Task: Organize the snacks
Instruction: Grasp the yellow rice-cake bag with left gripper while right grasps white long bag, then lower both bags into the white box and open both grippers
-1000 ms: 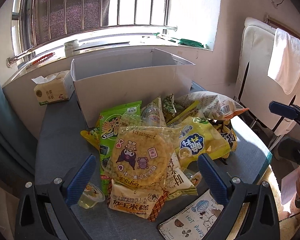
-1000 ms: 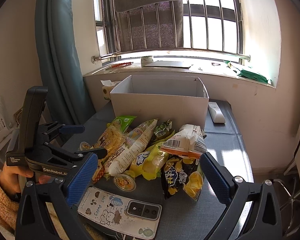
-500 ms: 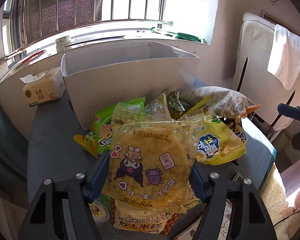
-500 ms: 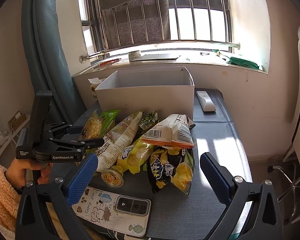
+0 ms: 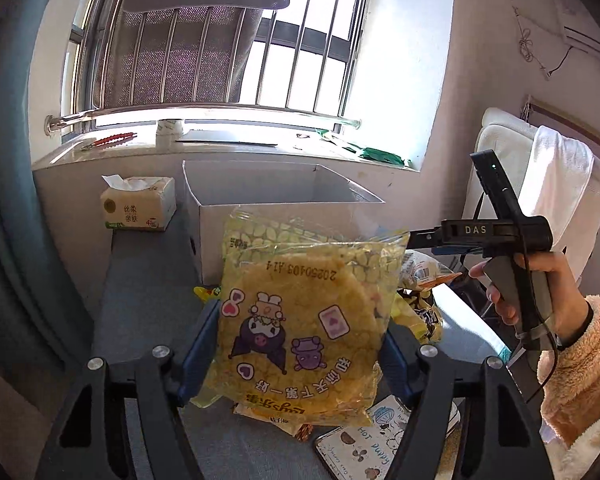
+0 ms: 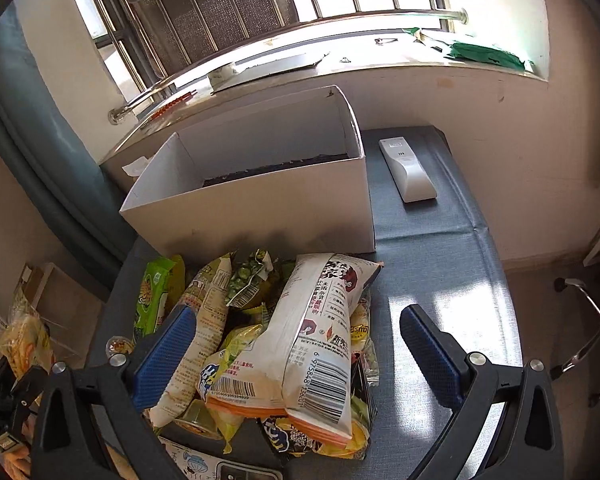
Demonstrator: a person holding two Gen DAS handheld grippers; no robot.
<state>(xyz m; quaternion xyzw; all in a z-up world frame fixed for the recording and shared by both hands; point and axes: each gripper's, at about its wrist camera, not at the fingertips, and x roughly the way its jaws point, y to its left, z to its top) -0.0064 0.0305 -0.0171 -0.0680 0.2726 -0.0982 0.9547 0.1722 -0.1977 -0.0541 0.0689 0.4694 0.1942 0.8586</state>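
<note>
My left gripper (image 5: 300,344) is shut on a yellow cartoon rice-cracker bag (image 5: 300,320) and holds it up in the air in front of the white cardboard box (image 5: 276,188). The same bag shows at the far left of the right wrist view (image 6: 24,340). My right gripper (image 6: 296,344) is open, its blue pads either side of a white barcode snack bag (image 6: 316,344) on top of the snack pile (image 6: 220,320). The box (image 6: 260,208) stands just behind the pile, open and looking empty.
A tissue pack (image 5: 140,204) stands left of the box. A white remote (image 6: 406,170) lies to the right of the box. A phone in a cartoon case (image 5: 364,444) lies at the grey table's front edge. A chair with a white towel (image 5: 556,200) is at the right.
My left gripper shut on the rice-cracker bag and lifted it off the pile. My right gripper moved forward and down over the white barcode bag.
</note>
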